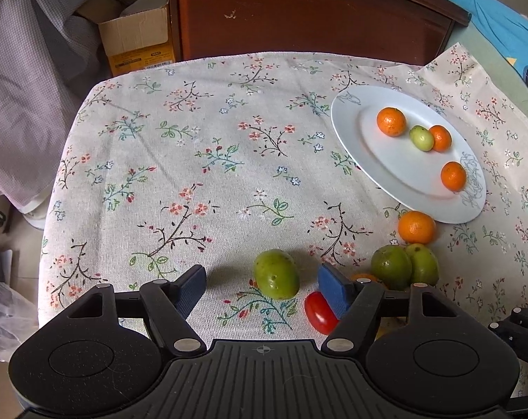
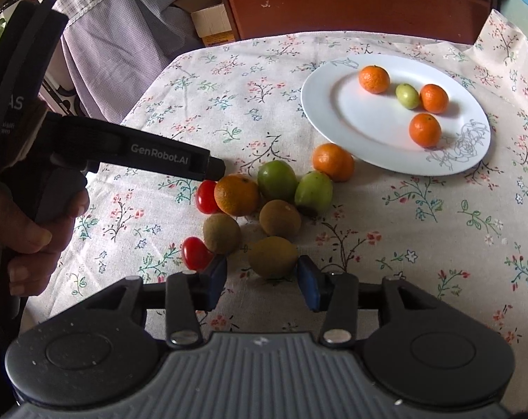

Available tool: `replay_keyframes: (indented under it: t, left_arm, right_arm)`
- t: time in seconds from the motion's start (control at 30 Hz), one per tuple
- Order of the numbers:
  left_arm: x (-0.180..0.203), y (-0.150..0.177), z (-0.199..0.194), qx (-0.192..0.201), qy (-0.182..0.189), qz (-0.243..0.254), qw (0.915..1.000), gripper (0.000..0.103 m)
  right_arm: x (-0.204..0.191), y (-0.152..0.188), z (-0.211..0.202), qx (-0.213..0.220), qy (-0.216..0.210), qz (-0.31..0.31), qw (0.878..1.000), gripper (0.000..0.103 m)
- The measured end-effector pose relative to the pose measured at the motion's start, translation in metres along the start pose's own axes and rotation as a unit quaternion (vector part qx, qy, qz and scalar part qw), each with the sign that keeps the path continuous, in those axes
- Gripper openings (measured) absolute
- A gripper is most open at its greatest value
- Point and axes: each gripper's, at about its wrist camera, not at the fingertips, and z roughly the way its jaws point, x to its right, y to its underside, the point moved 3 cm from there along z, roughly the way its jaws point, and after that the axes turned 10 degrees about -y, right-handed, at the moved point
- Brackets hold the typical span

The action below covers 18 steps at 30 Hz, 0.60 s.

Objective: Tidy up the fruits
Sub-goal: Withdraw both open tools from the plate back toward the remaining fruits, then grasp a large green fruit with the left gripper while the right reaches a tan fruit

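Observation:
My left gripper (image 1: 263,289) is open over the floral cloth. A green fruit (image 1: 276,274) lies between its blue pads with a gap on each side, and a red cherry tomato (image 1: 320,312) sits partly under the right finger. My right gripper (image 2: 262,281) is open too. A brownish kiwi (image 2: 273,256) lies on the cloth just ahead between its tips, with a gap to the left pad. A white plate (image 2: 316,111), also seen at the right in the left wrist view (image 1: 347,139), carries three mandarins and one small green fruit (image 2: 407,96).
Loose fruit is clustered near the plate: two mandarins (image 2: 236,195), two green fruits (image 2: 277,179), two more kiwis (image 2: 280,218) and two tomatoes (image 2: 195,253). A hand (image 2: 29,220) holds the left gripper at the left. A wooden headboard (image 1: 312,17) and a cardboard box (image 1: 138,42) stand behind.

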Motion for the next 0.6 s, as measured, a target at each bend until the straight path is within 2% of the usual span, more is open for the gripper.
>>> replay_keyframes:
  t: [0.13, 0.33, 0.4, 0.5, 0.57, 0.6]
  left_arm:
    - [0.0059, 0.0017, 0.0004, 0.005, 0.0, 0.014, 0.9999, 0.061]
    - [0.0075, 0.0026, 0.0, 0.009, -0.003, 0.02, 0.9998, 0.058]
    - [0.0071, 0.0027, 0.0, 0.012, -0.004, 0.021, 0.9997, 0.053]
    - [0.0064, 0.0023, -0.0001, 0.016, -0.004, 0.02, 0.9997, 0.043]
    - [0.0062, 0.0018, -0.0009, 0.021, -0.004, 0.022, 0.9995, 0.03]
    - [0.0065, 0.0017, -0.0011, 0.021, 0.0, 0.021, 0.9996, 0.027]
  right_arm:
    - [-0.0001, -0.0009, 0.0015, 0.002, 0.004, -0.005, 1.0, 0.041]
    - [0.0019, -0.0017, 0.0017, 0.004, 0.002, 0.003, 1.0, 0.04]
    - [0.0016, -0.002, 0.002, 0.004, 0.003, 0.002, 1.0, 0.04]
    - [0.0031, -0.0028, 0.0017, 0.005, 0.008, 0.004, 1.0, 0.033]
    - [0.0051, -0.0032, 0.001, 0.006, 0.005, 0.009, 1.0, 0.03]
    - [0.0057, -0.0035, 0.0008, 0.006, 0.004, 0.012, 1.0, 0.03]
